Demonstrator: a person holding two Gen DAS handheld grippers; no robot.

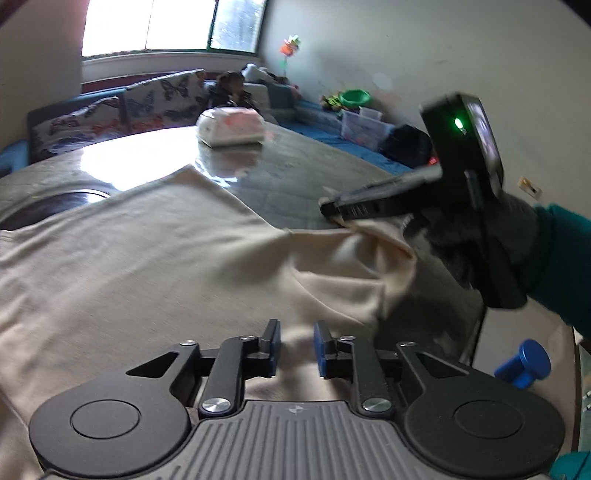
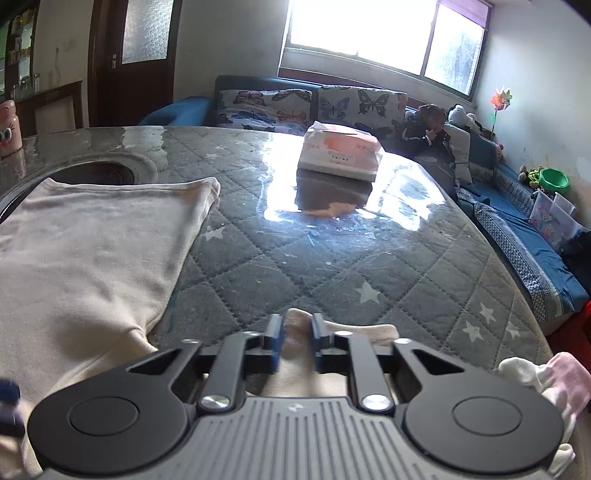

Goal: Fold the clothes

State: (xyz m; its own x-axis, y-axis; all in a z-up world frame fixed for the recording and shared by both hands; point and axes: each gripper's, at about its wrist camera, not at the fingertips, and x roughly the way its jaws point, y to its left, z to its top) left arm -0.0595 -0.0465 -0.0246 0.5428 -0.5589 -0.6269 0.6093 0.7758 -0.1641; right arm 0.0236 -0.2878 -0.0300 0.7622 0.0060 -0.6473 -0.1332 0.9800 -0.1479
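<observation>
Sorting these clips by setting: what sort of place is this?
Most likely a home living room: a sofa with butterfly cushions under a window, a quilt-covered table with a tissue pack, and toys by the wall.

The cream shirt (image 1: pixel 147 258) lies spread flat across the near half of the quilted grey table (image 2: pixel 295 258), its body smooth with only shallow wrinkles. One straight hemmed edge (image 2: pixel 122 184) faces the far side, ending in a rounded corner. At the right, a sleeve (image 1: pixel 369 258) is lifted and bunched into folds, its tip raised off the surface. A narrow tongue of the same fabric (image 2: pixel 295 328) stands upright there.
</observation>
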